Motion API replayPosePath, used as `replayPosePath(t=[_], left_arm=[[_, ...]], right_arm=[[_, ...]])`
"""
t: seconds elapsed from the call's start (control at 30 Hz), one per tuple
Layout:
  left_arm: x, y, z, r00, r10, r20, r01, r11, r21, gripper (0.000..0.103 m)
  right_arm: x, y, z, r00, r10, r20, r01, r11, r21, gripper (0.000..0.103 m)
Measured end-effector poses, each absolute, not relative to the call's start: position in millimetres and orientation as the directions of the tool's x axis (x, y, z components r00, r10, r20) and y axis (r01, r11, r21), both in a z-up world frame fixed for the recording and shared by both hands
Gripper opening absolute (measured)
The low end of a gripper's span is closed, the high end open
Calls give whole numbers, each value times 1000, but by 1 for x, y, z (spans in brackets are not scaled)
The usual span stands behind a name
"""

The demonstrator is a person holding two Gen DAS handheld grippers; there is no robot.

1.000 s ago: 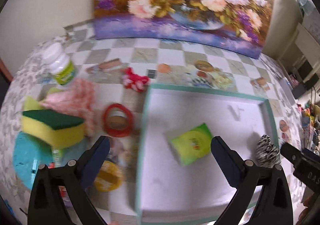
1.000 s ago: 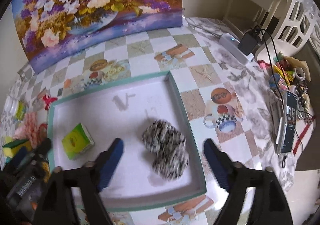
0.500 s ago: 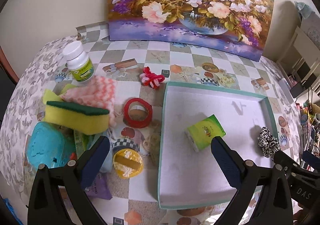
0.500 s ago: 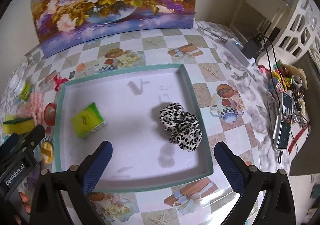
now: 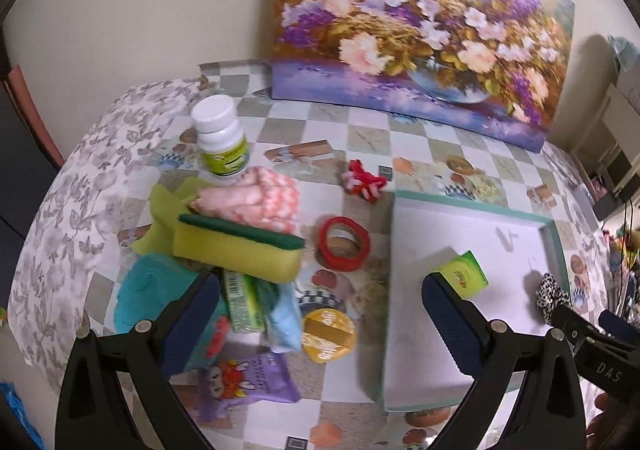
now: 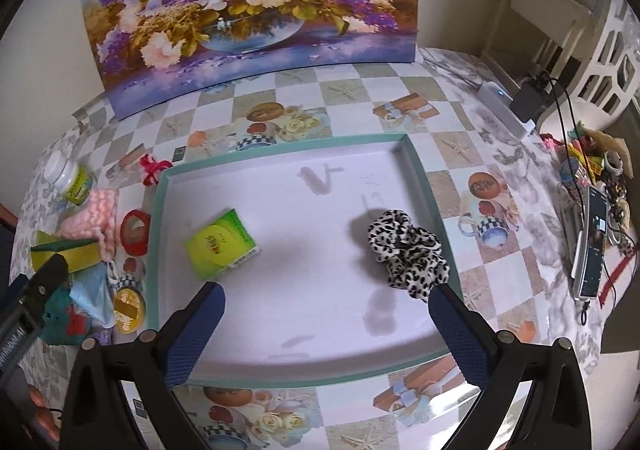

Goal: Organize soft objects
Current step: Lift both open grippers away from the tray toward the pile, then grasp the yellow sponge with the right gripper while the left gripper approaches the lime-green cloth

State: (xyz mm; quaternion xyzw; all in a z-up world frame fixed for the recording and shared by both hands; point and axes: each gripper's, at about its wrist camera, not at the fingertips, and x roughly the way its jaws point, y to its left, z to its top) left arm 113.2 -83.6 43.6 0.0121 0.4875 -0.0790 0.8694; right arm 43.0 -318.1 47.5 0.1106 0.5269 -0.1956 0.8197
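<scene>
A white tray with a teal rim (image 6: 416, 165) (image 5: 556, 234) holds a green tissue pack (image 6: 219, 242) (image 5: 464, 274) and a leopard-print scrunchie (image 6: 408, 253) (image 5: 554, 296). Left of the tray lies a pile: a yellow-green sponge (image 5: 236, 246), a pink cloth (image 5: 256, 197), a teal cloth (image 5: 156, 290), a light blue cloth (image 5: 285, 320), a red yarn bow (image 5: 363, 179). My left gripper (image 5: 320, 314) is open and empty above the pile's right side. My right gripper (image 6: 326, 318) is open and empty over the tray's near part.
A white pill bottle (image 5: 220, 137), a red tape roll (image 5: 345, 244), a yellow tin (image 5: 328, 334), a green box (image 5: 242, 300) and a purple snack bag (image 5: 244, 380) lie among the pile. A flower painting (image 6: 248, 9) stands at the back. Phone and cables (image 6: 592, 246) lie at right.
My left gripper has swung left from over the tray toward the pile. My right gripper has let the scrunchie drop in the tray and pulled back.
</scene>
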Motion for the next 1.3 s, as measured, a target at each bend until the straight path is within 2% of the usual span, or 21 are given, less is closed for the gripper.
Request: replayPosePath(t=[0.4,0.87,1.3], left_arm=[[128,-7,35,490,-105,-866,-11,992,-126,101],[144,30,27,451,-191,-872,-56,969,-241,101],[166,73,13,423,-204,-883,-96,959,-267,101]], right_arm=[[63,-266,33,362,-121,-924,309,951,-3,103],[100,-198,31,427,46,-903,163,978,126,103],[133,-165,26,472,155,-868,85,972,220,100]])
